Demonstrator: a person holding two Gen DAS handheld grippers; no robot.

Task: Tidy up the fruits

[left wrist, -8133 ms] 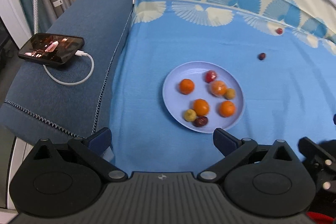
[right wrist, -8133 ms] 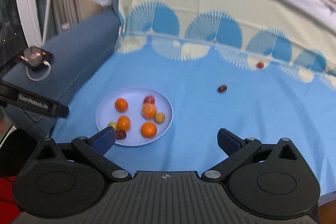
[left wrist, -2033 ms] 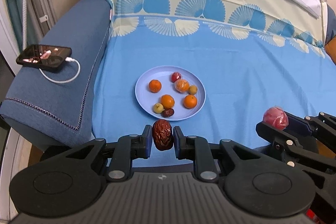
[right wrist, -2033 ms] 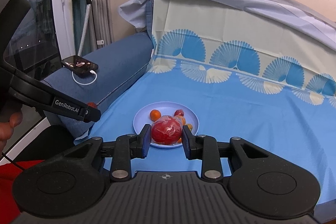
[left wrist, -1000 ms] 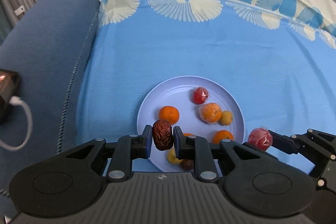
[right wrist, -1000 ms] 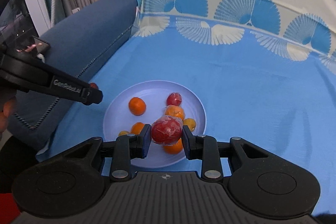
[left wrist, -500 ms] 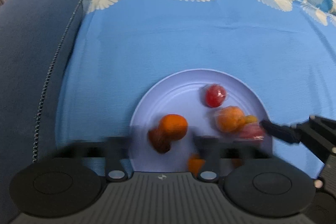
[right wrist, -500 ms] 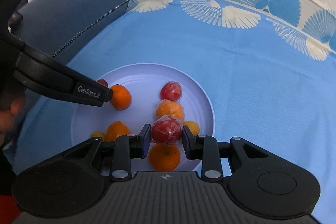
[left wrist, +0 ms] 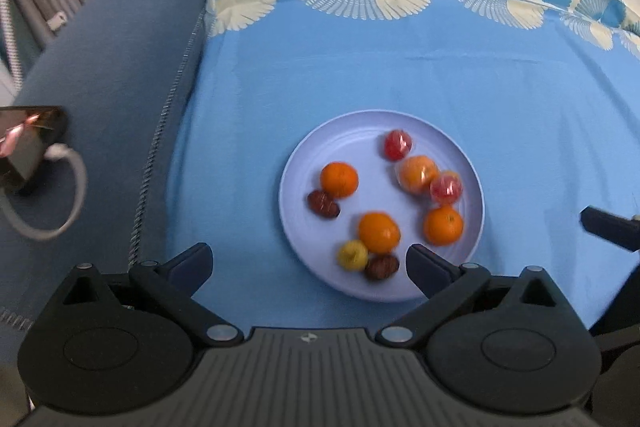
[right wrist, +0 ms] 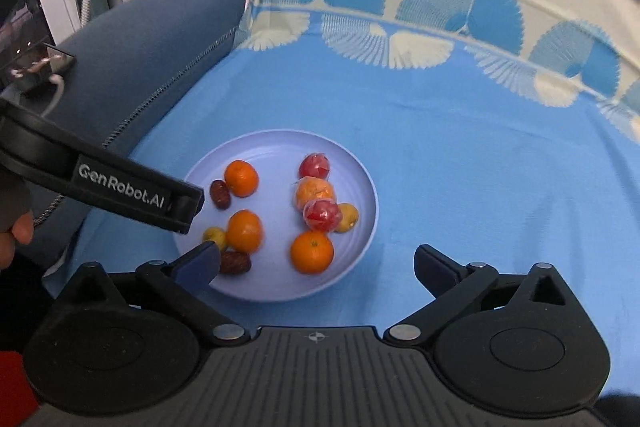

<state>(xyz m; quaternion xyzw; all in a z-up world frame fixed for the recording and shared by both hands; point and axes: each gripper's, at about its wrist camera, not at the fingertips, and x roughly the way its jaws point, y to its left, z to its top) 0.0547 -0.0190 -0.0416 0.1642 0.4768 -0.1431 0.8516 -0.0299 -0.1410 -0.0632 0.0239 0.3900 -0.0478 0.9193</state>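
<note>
Left gripper (left wrist: 308, 261): jaws standing wide apart with nothing between them, hovering over the near rim of the round pale lilac plate (left wrist: 304, 223). Right gripper (right wrist: 318, 261): jaws having just been opening, now spread wide and empty, likewise hanging above the near edge of the plate (right wrist: 360, 247).

The wrinkled dark red date (left wrist: 323, 203) is lying on the plate ahead of the left gripper's left finger, touching an orange mandarin (left wrist: 339, 179). The plastic-wrapped red fruit (right wrist: 322, 214) is resting just ahead of the right gripper's gap, leaning against a wrapped orange fruit (right wrist: 315, 191) and a small yellow fruit (right wrist: 347, 218). A blue patterned sheet (left wrist: 400, 75) is lying beneath the plate.
</note>
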